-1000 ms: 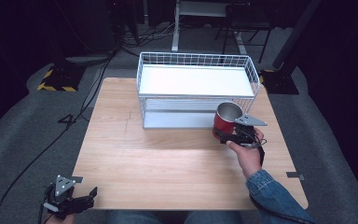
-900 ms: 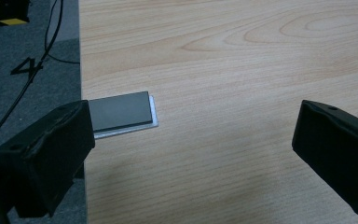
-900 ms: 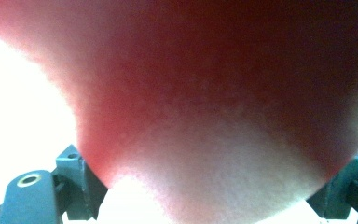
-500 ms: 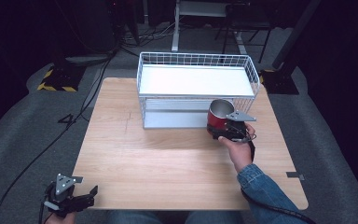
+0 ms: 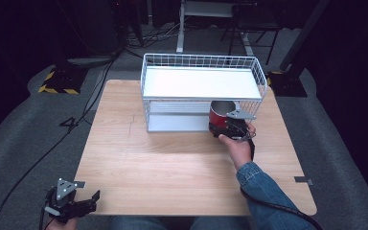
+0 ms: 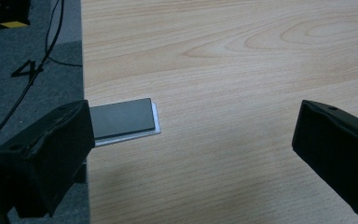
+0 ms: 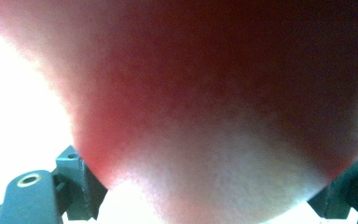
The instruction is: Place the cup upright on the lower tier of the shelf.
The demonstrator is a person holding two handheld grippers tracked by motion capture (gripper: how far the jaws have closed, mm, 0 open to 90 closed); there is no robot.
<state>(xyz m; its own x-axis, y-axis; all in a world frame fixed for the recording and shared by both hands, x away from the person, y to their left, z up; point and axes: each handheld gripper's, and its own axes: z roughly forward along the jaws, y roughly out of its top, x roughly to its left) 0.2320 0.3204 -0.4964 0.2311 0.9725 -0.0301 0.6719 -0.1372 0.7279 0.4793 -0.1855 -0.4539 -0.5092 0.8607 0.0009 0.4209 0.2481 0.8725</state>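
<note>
Right arm reaches fwd over the table (image 5: pixel 172 163); right gripper (image 5: pixel 226 125) clamps a red cup (image 5: pixel 219 114) upright at the wire rack's (image 5: pixel 200 62) near right front. Left gripper (image 5: pixel 79 203) sits at near left corner, jaws wide, empty. No legible writing.

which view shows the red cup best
The high view: the red cup shows whole, open top up, in the right gripper, in front of the white wire rack. The right gripper view gives a blurred red surface between its jaws.
</note>
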